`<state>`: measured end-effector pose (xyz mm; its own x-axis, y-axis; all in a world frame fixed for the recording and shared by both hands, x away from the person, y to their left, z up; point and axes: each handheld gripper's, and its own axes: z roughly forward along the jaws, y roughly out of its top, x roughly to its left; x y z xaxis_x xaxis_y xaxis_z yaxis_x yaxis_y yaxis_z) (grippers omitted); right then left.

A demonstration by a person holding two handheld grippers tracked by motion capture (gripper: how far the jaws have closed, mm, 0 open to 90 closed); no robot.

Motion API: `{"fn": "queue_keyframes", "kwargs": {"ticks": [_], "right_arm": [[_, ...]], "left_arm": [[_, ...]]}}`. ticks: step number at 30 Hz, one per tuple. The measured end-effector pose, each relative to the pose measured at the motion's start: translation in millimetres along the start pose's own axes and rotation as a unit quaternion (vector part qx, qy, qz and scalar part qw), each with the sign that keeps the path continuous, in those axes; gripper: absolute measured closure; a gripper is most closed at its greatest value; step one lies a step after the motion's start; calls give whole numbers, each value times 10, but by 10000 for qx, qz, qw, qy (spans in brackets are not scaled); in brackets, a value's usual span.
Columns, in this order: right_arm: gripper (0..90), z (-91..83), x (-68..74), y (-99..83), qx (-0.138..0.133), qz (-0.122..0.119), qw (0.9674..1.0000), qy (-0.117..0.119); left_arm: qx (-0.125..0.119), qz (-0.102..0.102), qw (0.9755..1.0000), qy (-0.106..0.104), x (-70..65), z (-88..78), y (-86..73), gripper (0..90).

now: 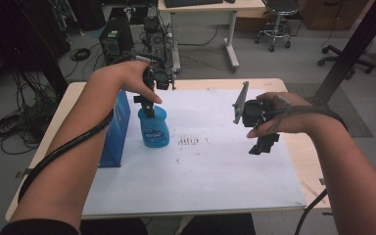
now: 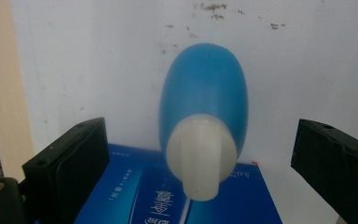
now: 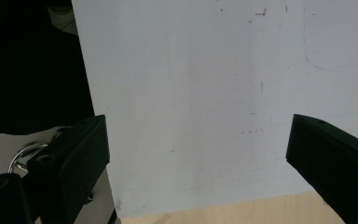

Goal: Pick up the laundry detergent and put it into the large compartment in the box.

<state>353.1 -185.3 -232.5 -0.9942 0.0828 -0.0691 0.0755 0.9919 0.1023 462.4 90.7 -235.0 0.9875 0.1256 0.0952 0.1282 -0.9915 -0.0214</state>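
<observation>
A blue bottle with a white cap stands upright on the white sheet, close beside a blue box. My left gripper hovers right over the bottle's top, pointing down. In the left gripper view the bottle sits between the two wide-apart jaws of my left gripper, and neither jaw touches it. The box lies at the bottom of that view. My right gripper hangs open over the sheet's right part, with only bare sheet between the jaws of my right gripper.
The wooden table shows as a strip around the sheet. A smudge of dark marks lies mid-sheet. On the floor beyond the table are a computer tower, cables, a desk leg and a stool.
</observation>
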Motion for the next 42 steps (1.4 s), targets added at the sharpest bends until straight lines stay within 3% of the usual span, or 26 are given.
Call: {"fn": "queue_keyframes", "kwargs": {"ticks": [17,42], "right_arm": [[58,36,-6,0,20,4,10000,24],[60,101,-16,23,21,3,10000,58]], "left_arm": [[-29,-8,9999,-135,-3,178,-7,47],[89,5,9998,-165,-13,426,-28,55]]}}
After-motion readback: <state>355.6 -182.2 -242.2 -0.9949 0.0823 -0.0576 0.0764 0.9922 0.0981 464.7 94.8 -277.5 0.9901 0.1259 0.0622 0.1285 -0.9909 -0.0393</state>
